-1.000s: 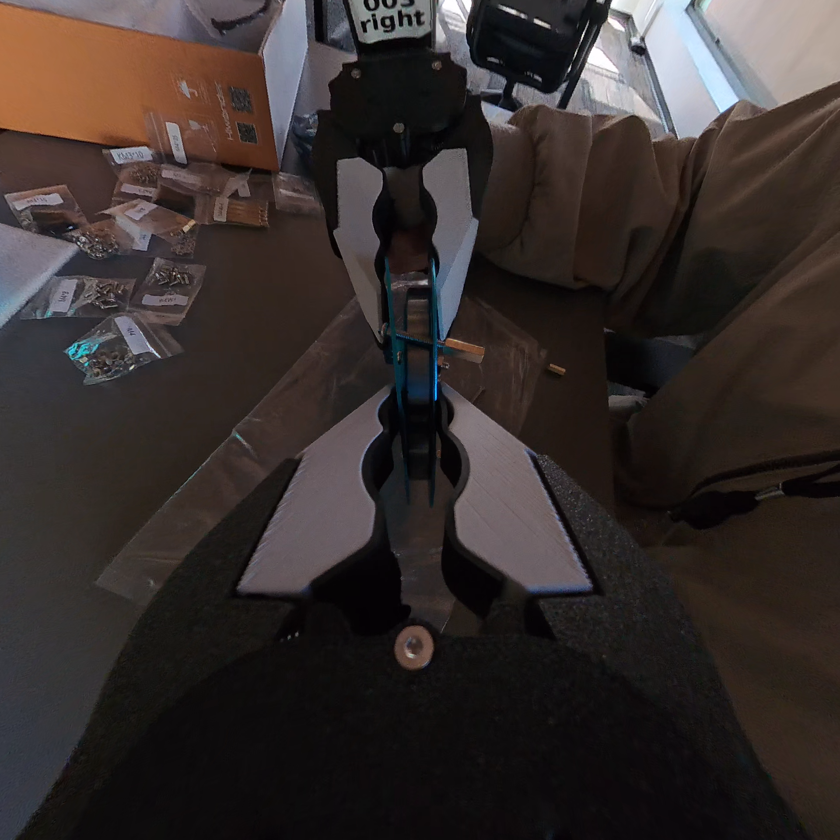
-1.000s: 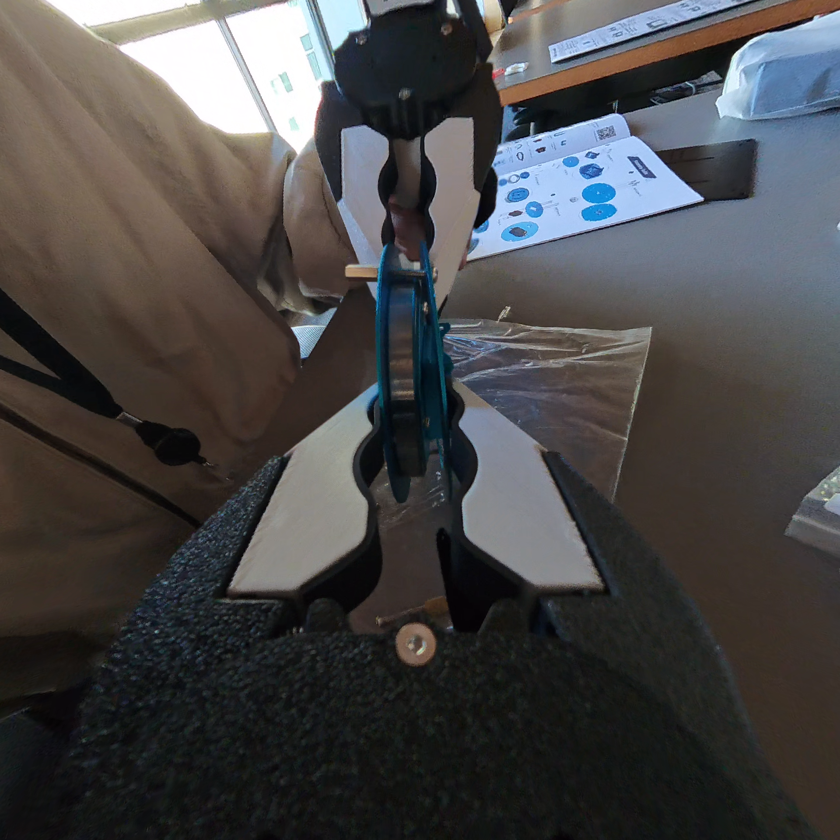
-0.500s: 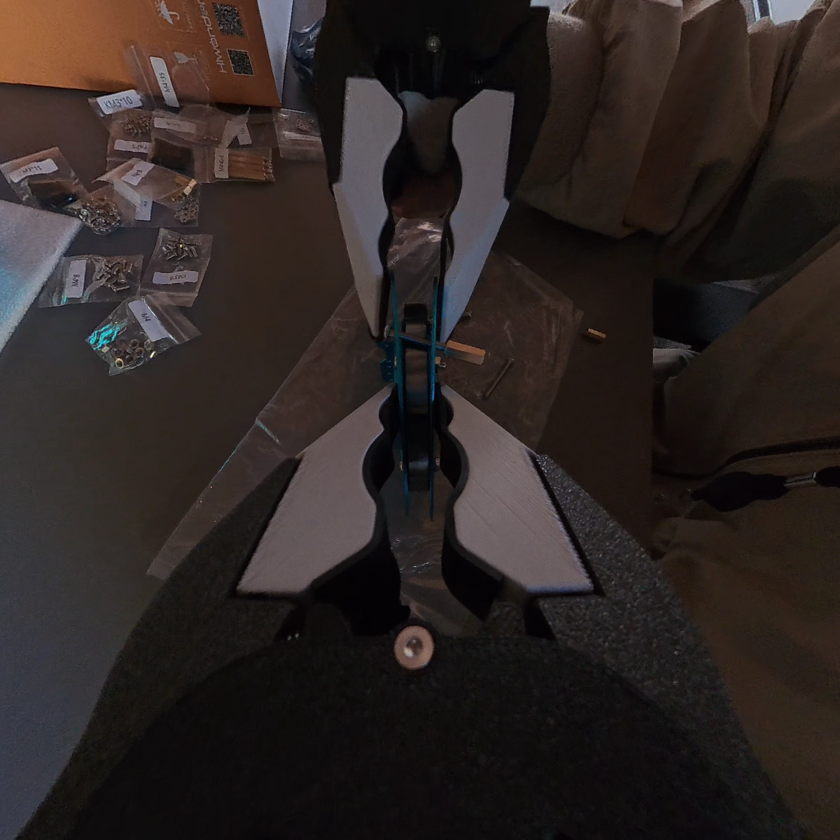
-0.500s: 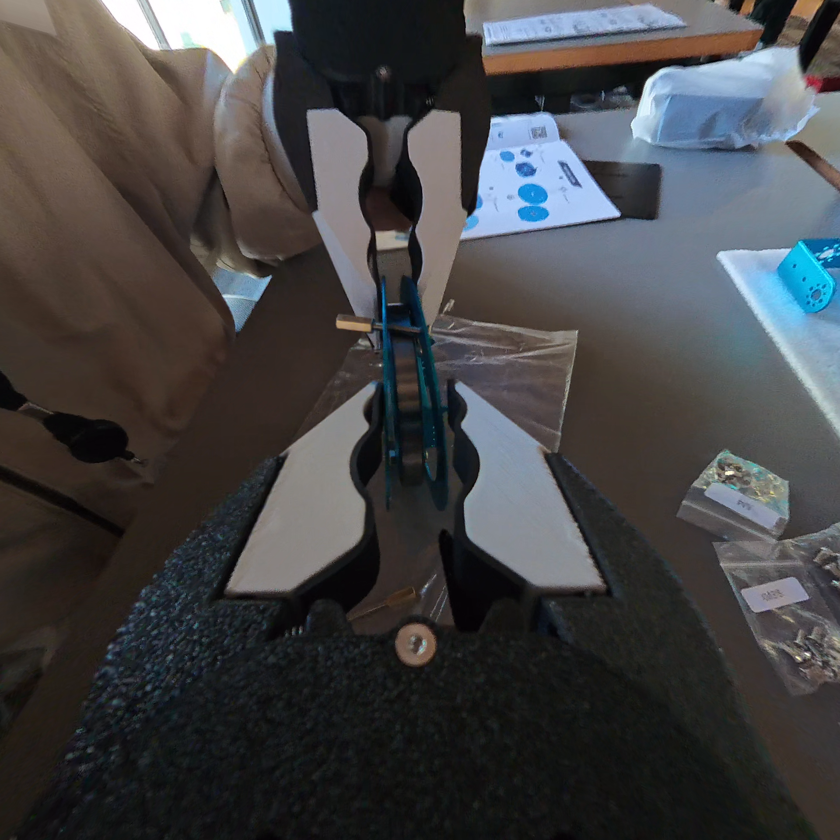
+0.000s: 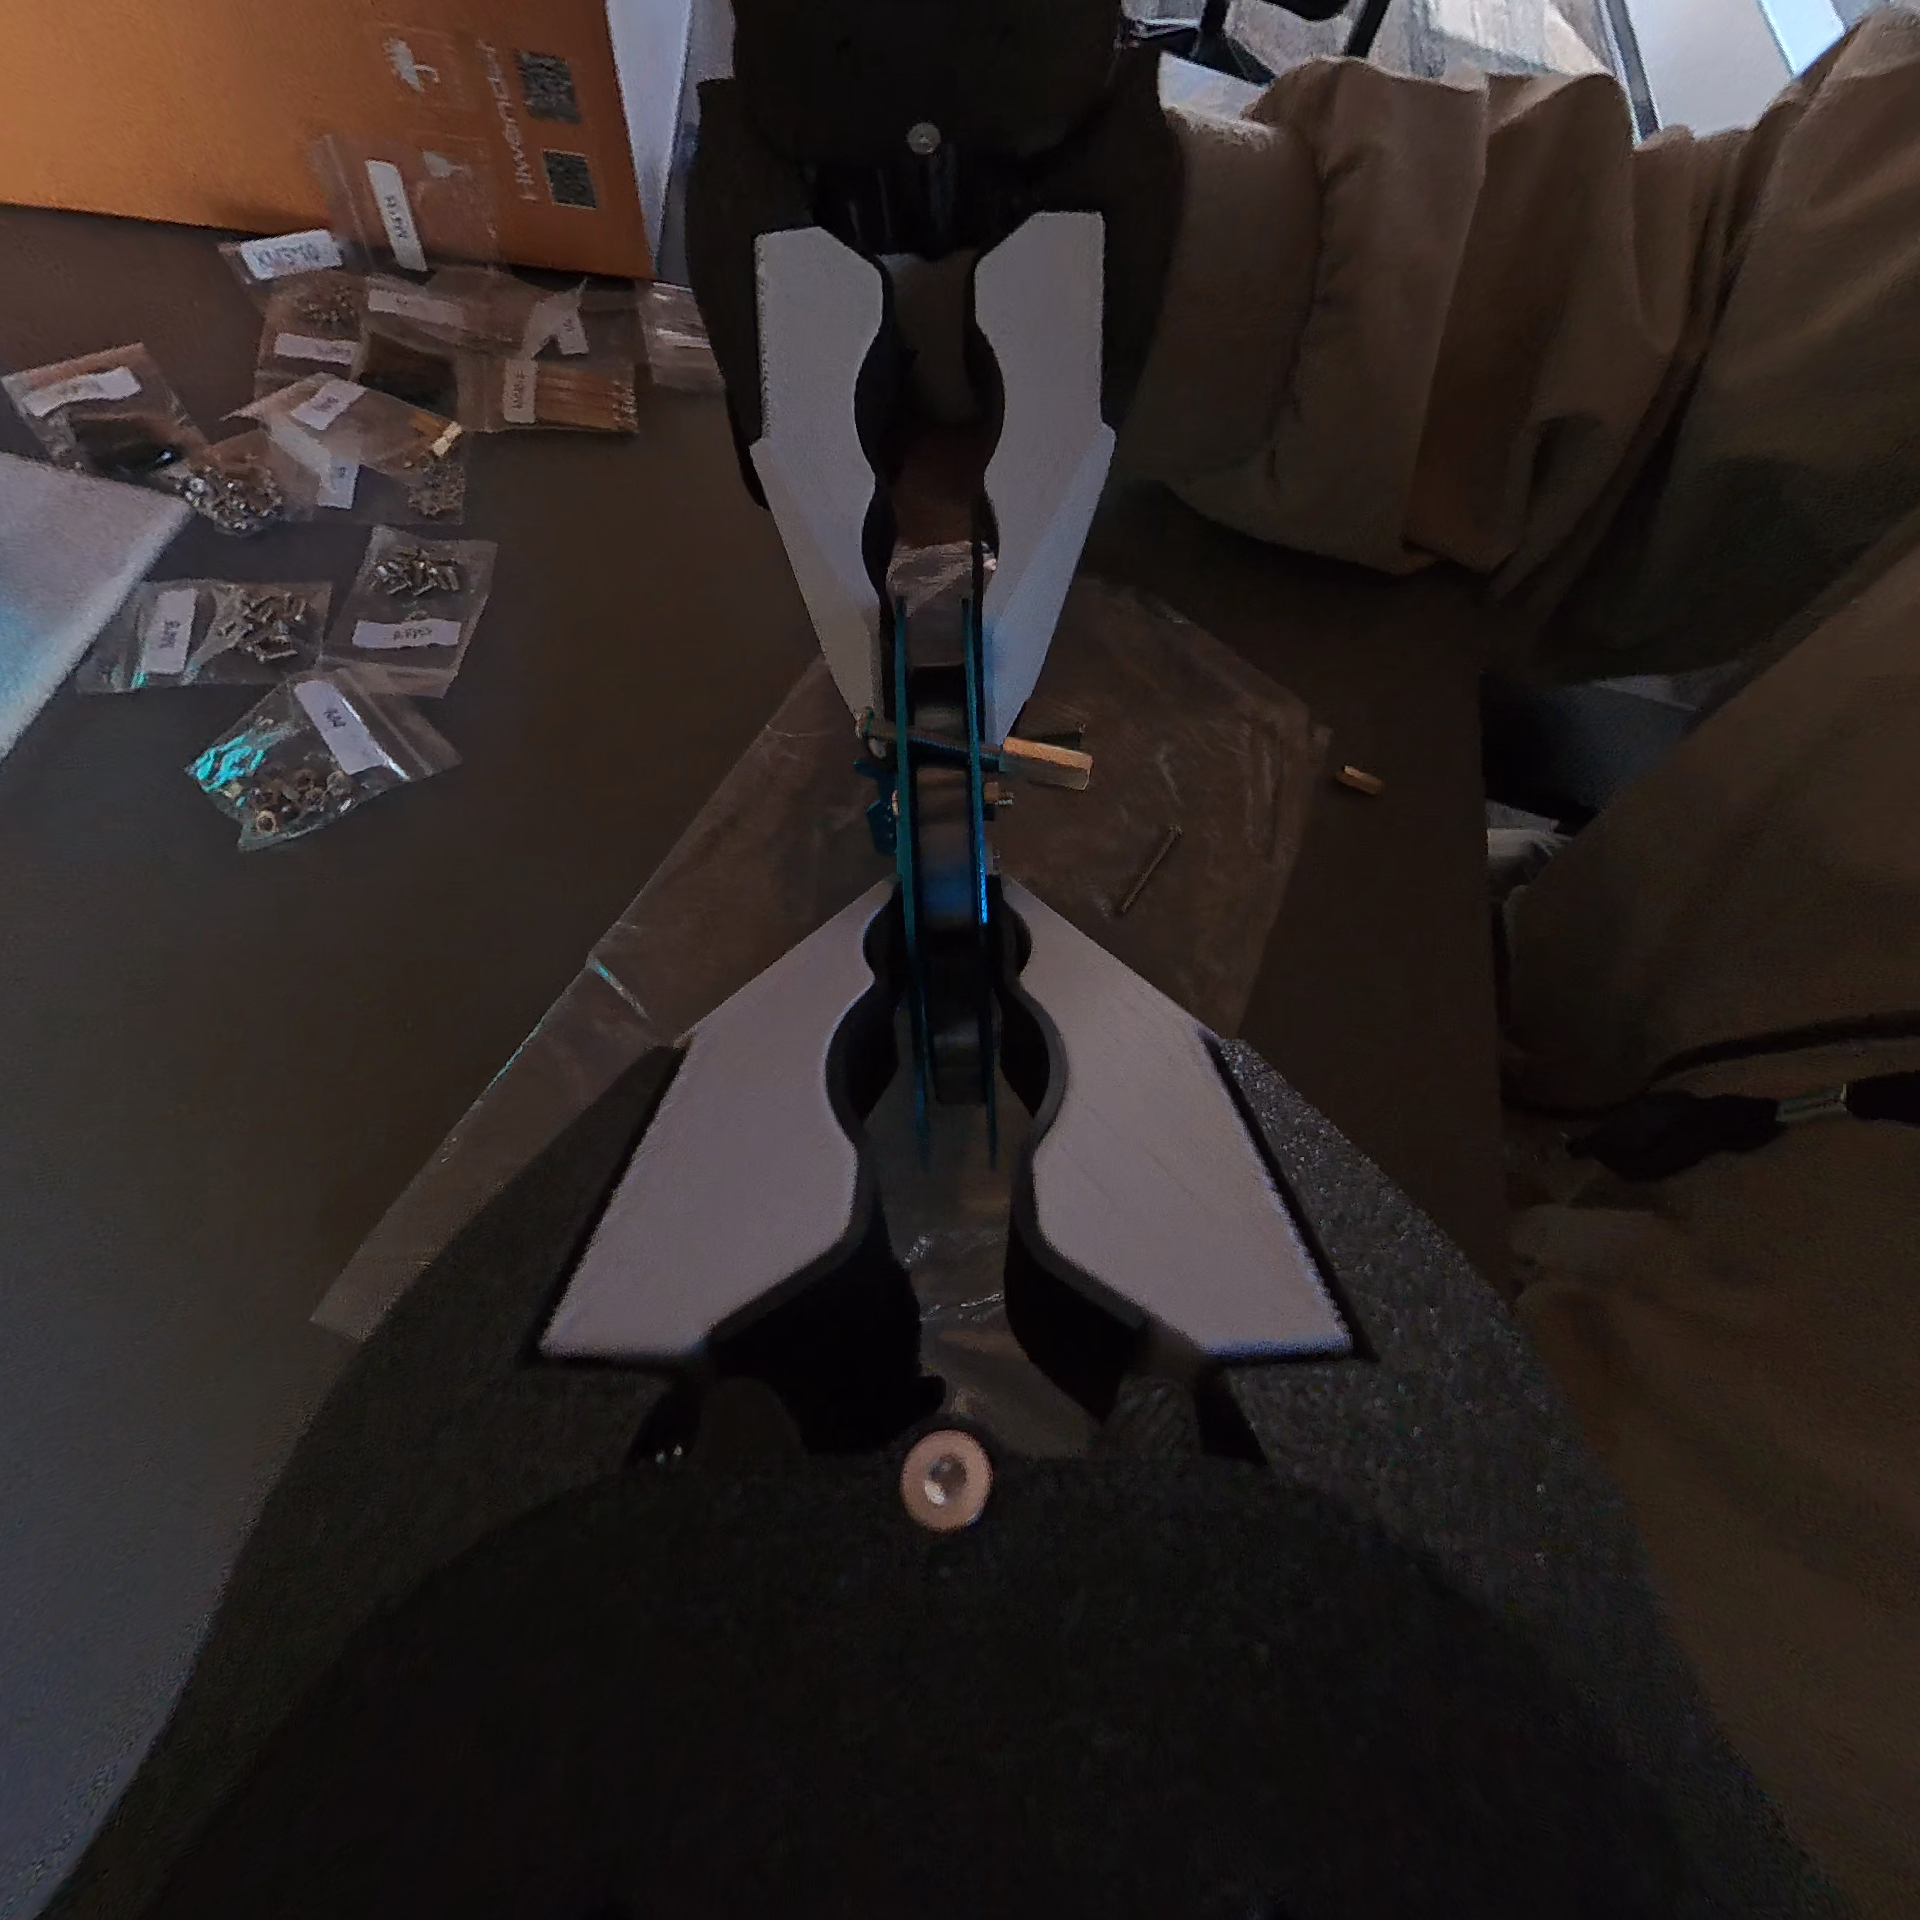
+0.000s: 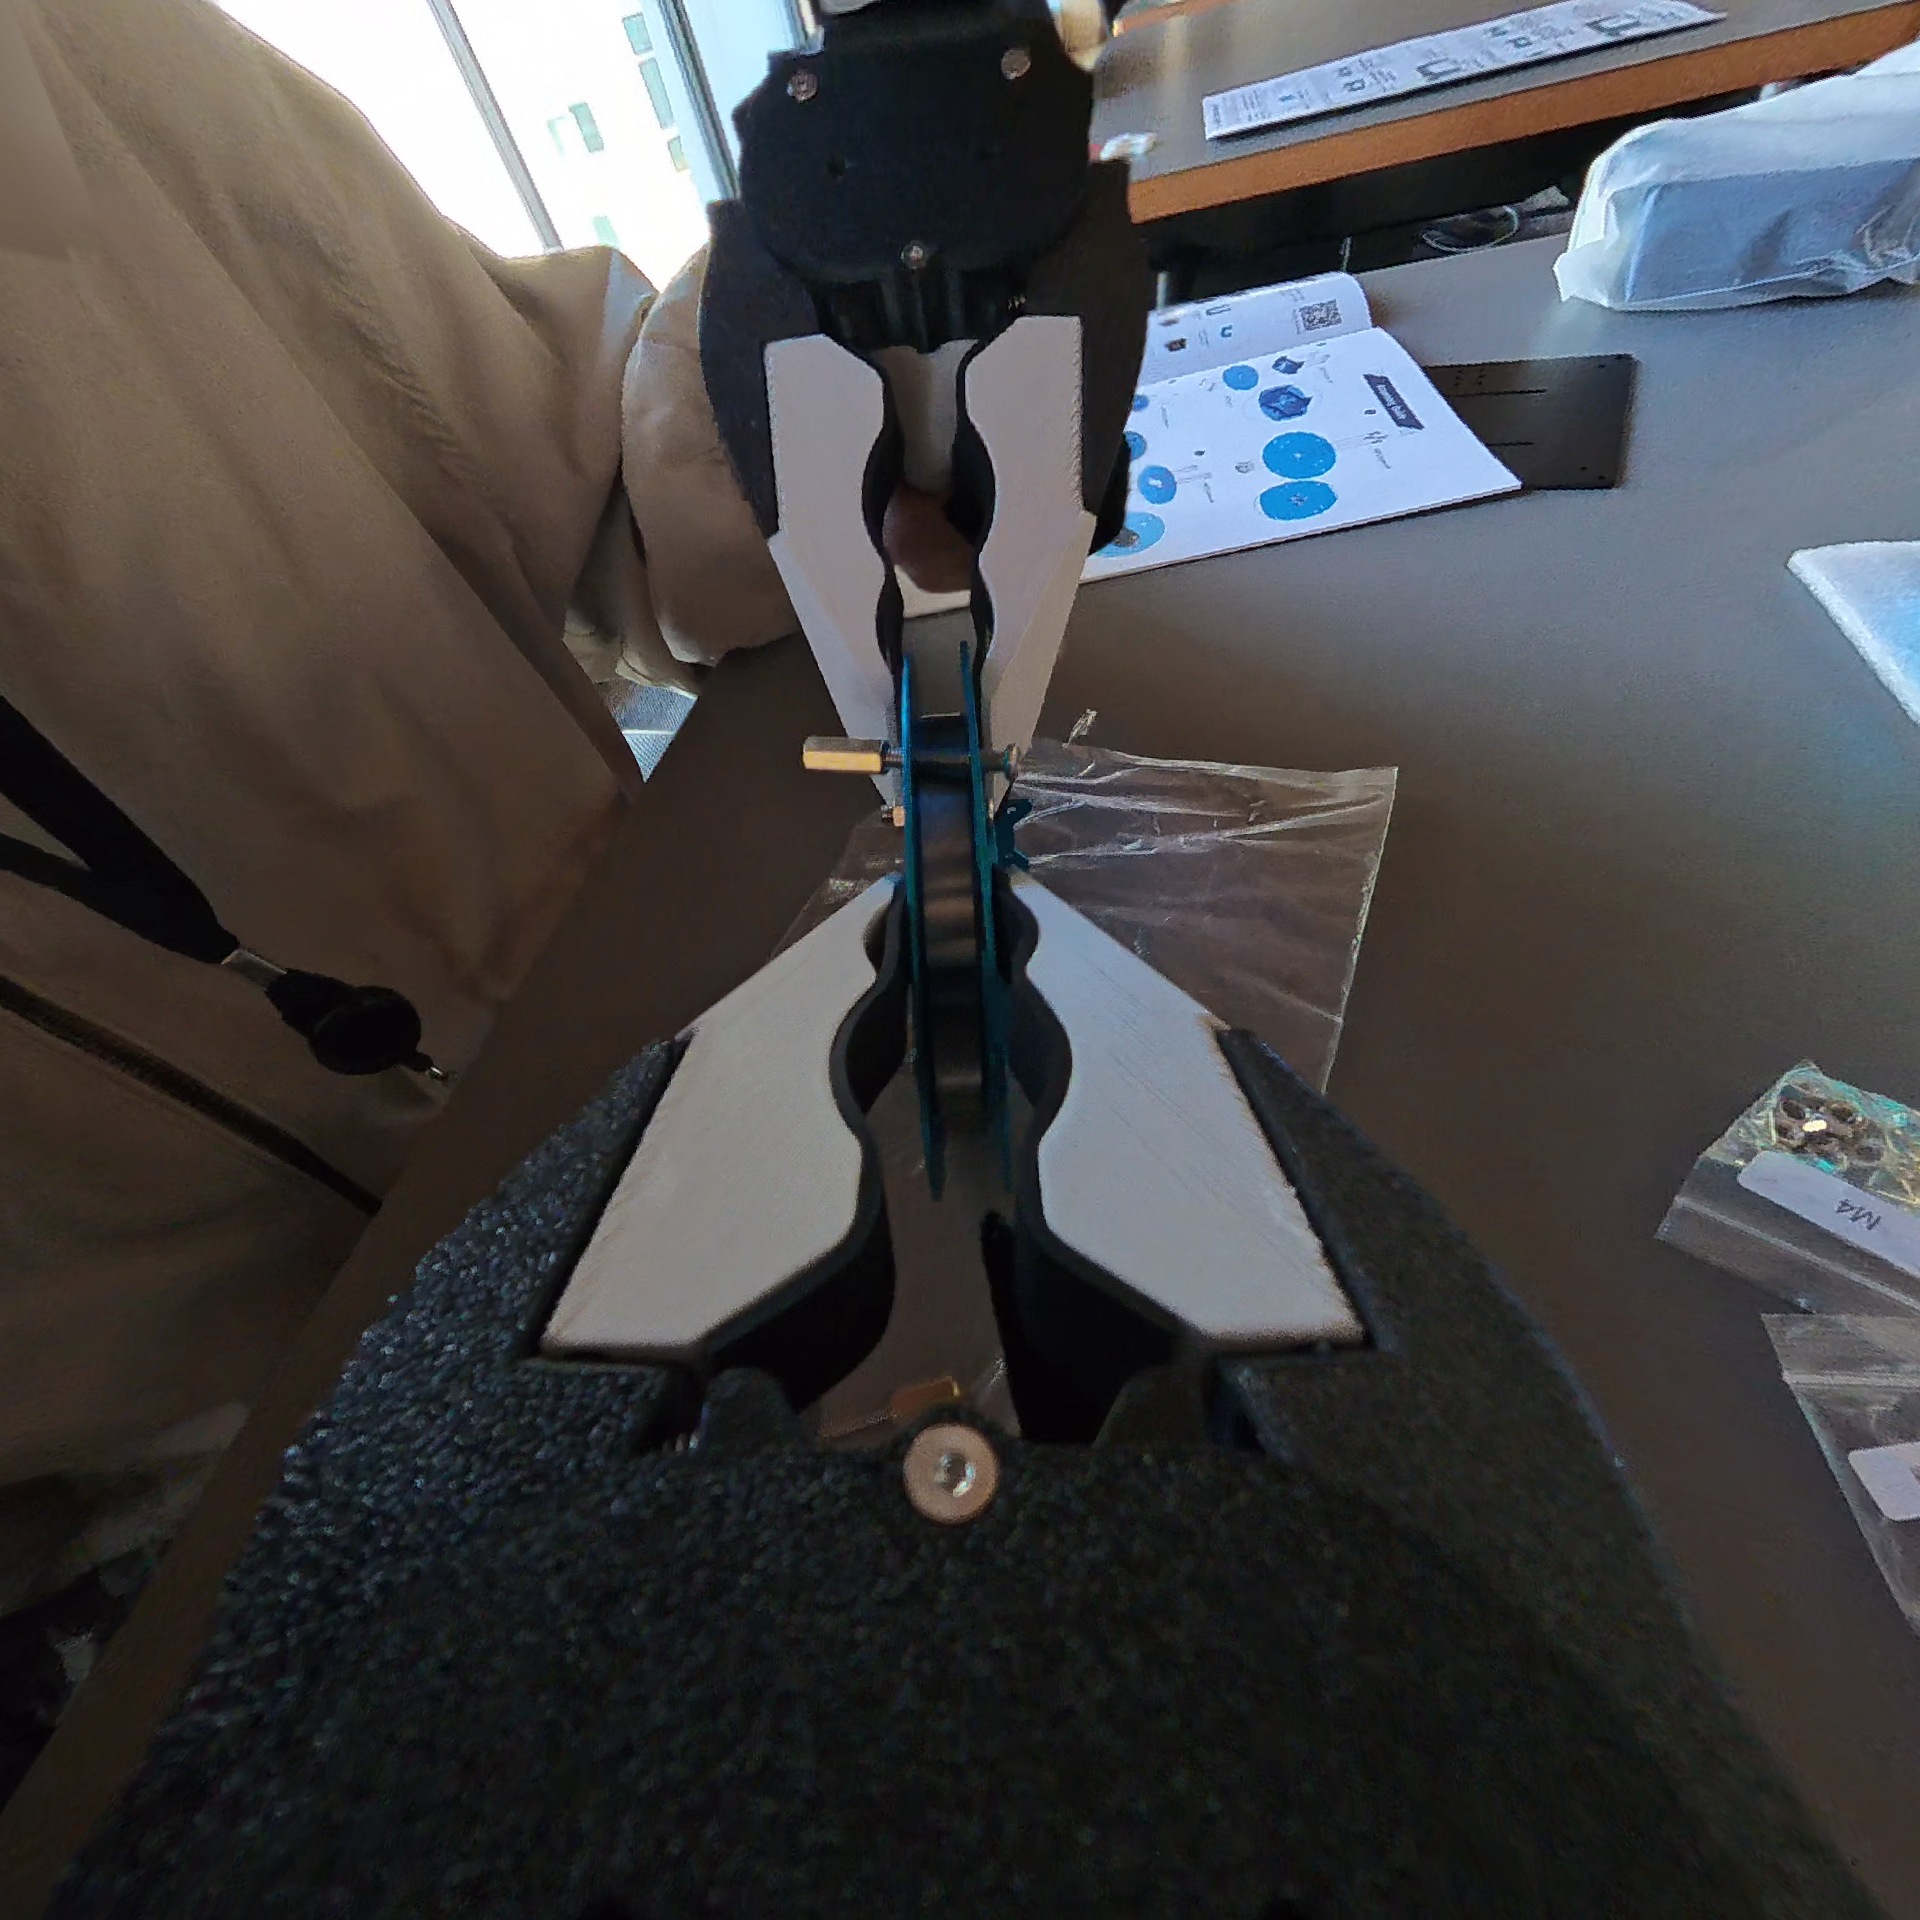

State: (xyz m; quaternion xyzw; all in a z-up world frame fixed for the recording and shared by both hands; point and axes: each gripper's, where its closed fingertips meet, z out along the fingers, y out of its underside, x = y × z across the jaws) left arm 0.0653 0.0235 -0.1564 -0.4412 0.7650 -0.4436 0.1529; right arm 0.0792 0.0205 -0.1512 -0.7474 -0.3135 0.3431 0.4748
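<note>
A blue wheel (image 5: pixel 940 831), two thin blue discs with a black core between them, is held edge-on above the table. My left gripper (image 5: pixel 943 902) is shut on its near edge. My right gripper (image 5: pixel 935 707) faces it and is shut on the far edge. A long screw with a brass standoff (image 5: pixel 1051 766) passes crosswise through the wheel. In the right wrist view my right gripper (image 6: pixel 951 906) clamps the wheel (image 6: pixel 940 883), the left gripper (image 6: pixel 935 691) is opposite, and the standoff (image 6: pixel 840 753) sticks out to the left.
A clear plastic bag (image 5: pixel 1195 707) lies on the dark table under the wheel, with a loose screw (image 5: pixel 1148 873) and a brass piece (image 5: pixel 1356 777). Small bags of hardware (image 5: pixel 312 748) and an orange box (image 5: pixel 260 104) are left. A booklet (image 6: pixel 1299 447) and a person's beige sleeve (image 6: pixel 312 468) are close. The grippers are tip to tip, or close to it.
Both grippers tipped down toward the table half a second ago and have swung back up to about their first pose. Both stay shut on the wheel.
</note>
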